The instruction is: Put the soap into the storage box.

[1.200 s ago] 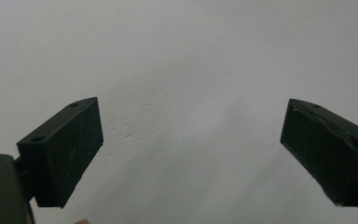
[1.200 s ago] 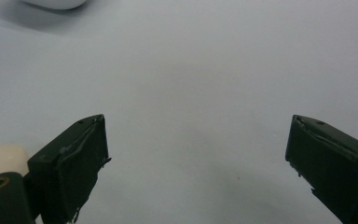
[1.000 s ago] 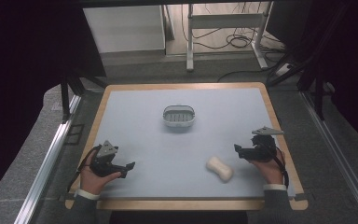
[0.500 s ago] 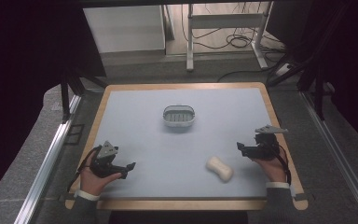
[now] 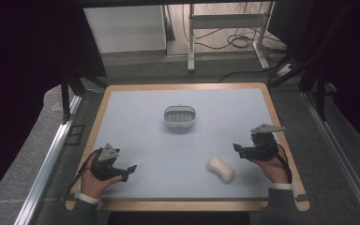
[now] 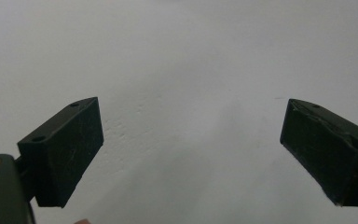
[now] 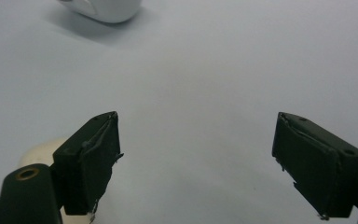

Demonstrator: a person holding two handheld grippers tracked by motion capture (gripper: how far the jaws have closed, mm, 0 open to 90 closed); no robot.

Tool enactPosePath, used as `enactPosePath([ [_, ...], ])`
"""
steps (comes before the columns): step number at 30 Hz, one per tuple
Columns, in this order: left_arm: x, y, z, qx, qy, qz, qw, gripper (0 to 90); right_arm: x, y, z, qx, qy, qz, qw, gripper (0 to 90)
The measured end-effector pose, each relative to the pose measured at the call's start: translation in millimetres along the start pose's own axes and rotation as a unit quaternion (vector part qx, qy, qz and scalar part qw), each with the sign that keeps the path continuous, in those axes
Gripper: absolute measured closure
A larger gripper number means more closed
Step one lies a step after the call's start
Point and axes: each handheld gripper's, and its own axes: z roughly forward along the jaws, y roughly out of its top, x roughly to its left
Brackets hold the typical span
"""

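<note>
Both grippers — left gripper (image 5: 130,168), right gripper (image 5: 236,148) — stand open, empty. Judged step: straddle the soap bar (image 5: 221,169) near the table's (image 5: 136,101) front edge across its narrow waist.

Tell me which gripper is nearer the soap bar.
Right. The right gripper hovers just beside the soap bar, toward the table's right edge; the left gripper sits far across the table near the front left corner.
</note>
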Motion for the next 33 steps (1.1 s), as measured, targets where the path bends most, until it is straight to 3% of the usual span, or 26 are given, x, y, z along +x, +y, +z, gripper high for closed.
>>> enactPosePath([
  [3,-0.1,0.3,2.6,0.004,-0.002,0.001,1.0000,6.4,5.5,2.7,-1.6,0.011,0.014,-0.016,0.9997,15.8],
  [12,0.8,0.0,1.3,0.003,-0.001,-0.001,1.0000,6.3,14.2,6.2,-6.6,0.031,0.019,-0.043,0.9984,15.8],
  [18,0.1,-0.3,2.7,0.006,-0.002,0.002,1.0000,6.3,19.2,7.6,-4.1,0.034,0.030,-0.047,0.9979,15.8],
  [23,0.9,-1.0,3.9,0.008,-0.001,0.002,1.0000,6.3,28.4,9.1,-0.6,0.051,0.044,-0.064,0.9956,16.8],
  [33,0.0,-0.9,4.2,0.005,-0.002,0.002,1.0000,6.4,37.5,8.0,7.6,0.079,0.065,-0.071,0.9922,17.6],
])
